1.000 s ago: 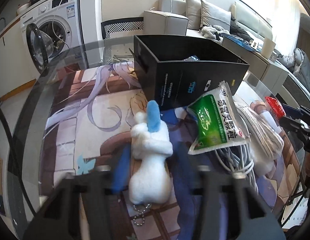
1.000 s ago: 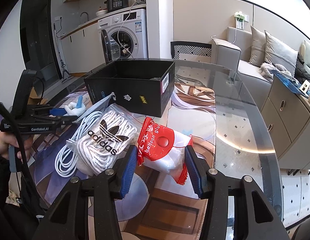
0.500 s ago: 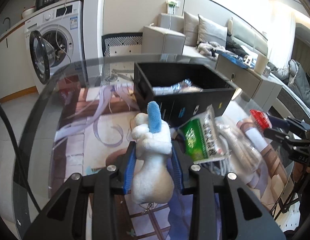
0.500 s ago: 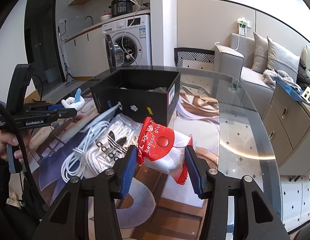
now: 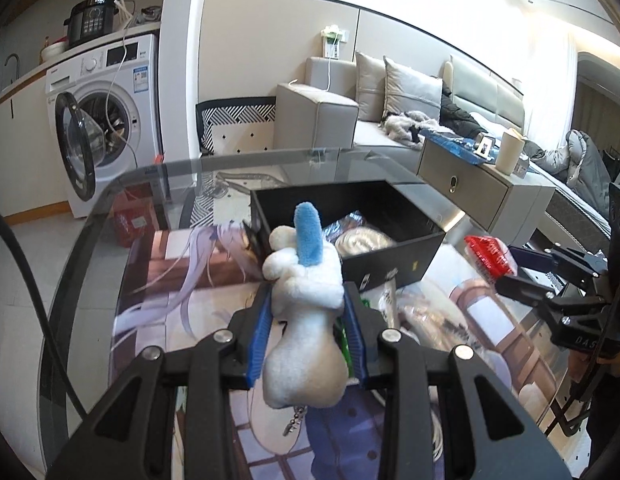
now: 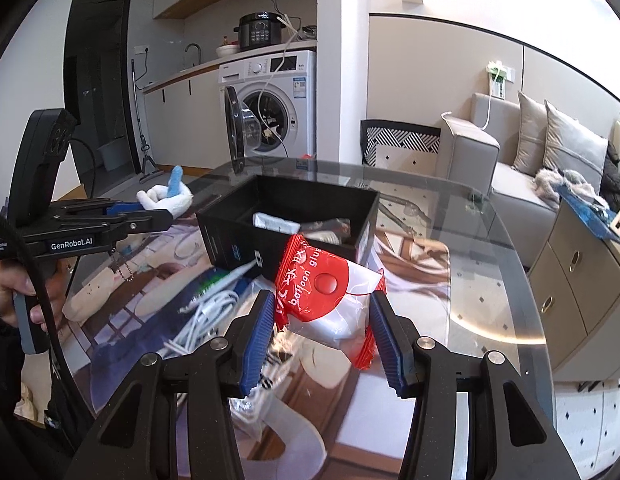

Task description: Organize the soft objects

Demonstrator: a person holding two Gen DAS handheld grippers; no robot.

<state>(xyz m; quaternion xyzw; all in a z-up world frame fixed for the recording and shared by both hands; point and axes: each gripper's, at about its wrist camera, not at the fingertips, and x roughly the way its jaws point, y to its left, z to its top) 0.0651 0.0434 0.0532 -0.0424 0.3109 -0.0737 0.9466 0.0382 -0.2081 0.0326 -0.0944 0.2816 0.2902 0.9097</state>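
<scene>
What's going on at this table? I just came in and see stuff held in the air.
A person is tidying soft things into the open black cardboard box on the glass table. The left gripper is shut on a white plush toy with a blue ear, held above the table near the box. The right gripper is shut on a red-and-clear plastic packet, also lifted. White cables lie on the table.

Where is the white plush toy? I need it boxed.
White plush toy is clamped in the left tool, lifted just short of the black box.
</scene>
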